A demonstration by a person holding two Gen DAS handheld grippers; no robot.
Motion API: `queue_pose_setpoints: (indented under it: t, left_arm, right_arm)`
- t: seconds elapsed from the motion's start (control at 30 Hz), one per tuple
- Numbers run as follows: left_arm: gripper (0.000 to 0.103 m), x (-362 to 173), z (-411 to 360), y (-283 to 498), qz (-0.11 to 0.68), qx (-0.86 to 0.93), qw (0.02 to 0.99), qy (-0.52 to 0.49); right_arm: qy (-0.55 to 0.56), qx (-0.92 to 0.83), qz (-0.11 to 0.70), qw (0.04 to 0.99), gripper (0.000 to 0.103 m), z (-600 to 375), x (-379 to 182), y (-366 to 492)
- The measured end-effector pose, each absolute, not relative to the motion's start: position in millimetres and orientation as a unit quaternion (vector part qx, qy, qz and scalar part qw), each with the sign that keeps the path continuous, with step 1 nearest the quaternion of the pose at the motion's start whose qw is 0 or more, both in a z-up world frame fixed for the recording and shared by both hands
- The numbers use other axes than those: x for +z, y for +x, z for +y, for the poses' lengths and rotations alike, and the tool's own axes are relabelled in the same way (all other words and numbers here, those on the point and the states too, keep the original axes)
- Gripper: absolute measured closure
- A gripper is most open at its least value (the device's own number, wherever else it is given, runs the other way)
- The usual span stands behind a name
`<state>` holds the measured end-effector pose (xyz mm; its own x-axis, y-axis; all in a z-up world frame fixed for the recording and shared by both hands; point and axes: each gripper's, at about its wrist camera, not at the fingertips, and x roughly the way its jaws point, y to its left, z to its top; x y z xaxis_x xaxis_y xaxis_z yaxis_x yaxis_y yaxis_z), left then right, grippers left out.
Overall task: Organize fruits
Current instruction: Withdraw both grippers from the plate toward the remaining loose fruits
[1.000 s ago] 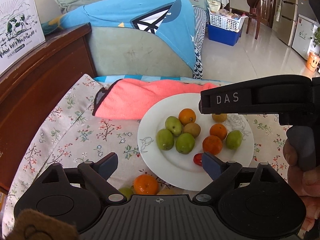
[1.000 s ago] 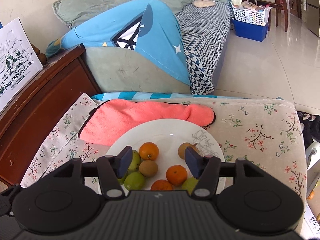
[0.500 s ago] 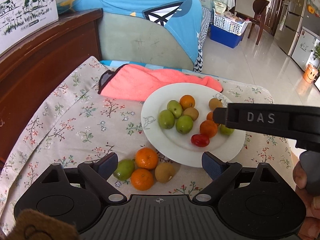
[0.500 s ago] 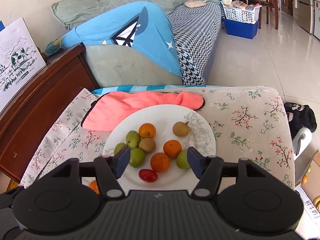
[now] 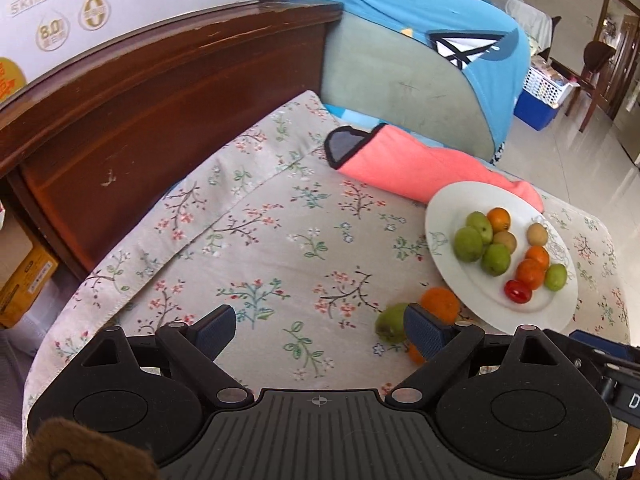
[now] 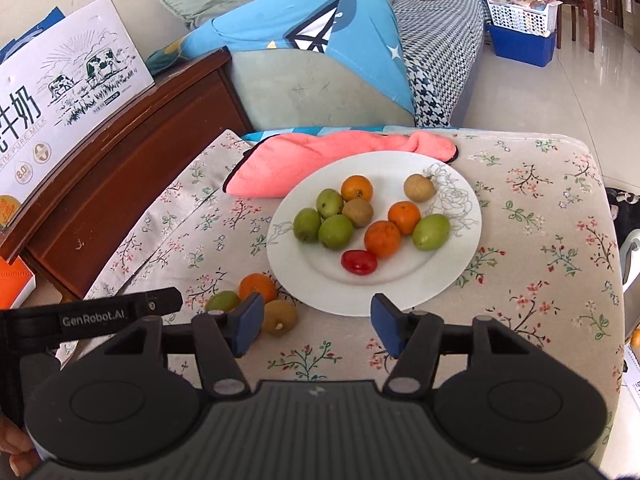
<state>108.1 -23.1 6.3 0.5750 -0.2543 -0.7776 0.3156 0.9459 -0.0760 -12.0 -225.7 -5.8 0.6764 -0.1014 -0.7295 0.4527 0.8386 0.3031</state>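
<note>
A white plate (image 6: 400,284) on the flowered tablecloth holds several fruits: green ones, oranges, brown kiwis and a red tomato (image 6: 359,262). Left of the plate lie three loose fruits: an orange (image 6: 258,288), a green fruit (image 6: 223,302) and a kiwi (image 6: 280,317). My right gripper (image 6: 318,325) hovers just short of the plate's near rim. Its jaws are closing with nothing between them. My left gripper (image 5: 320,328) stands open over bare cloth, left of the plate (image 5: 448,204). Its right finger partly covers the loose green fruit (image 5: 390,322) and orange (image 5: 440,304).
A pink towel (image 6: 320,156) lies behind the plate. A dark wooden cabinet (image 5: 160,112) with a milk carton box (image 6: 60,92) borders the table on the left. A sofa with blue cloth (image 6: 304,32) stands behind. The table's edge (image 6: 616,216) drops off on the right.
Both grippers pulled back from the plate. The left view swung left, so the plate now sits at its right. The loose fruits came into view. The right jaws narrowed a little.
</note>
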Motion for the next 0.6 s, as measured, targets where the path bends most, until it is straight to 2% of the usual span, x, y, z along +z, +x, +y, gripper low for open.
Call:
queue_pose_setpoints:
  t: [0.3,0.6]
  left_arm:
    - [0.011,-3.3,-13.6,111.3,0.447,-0.135,0.884,0.02]
    - [0.011,-10.5,-21.8,112.9,0.443,-0.135,0.886,0.021]
  right_arm:
    - [0.21,-0.144,0.386,0.887,0.058,-211.0,-27.2,5.6]
    - [0.242,-0.143,0.39,0.877,0.058,-212.3,-47.3,22.1]
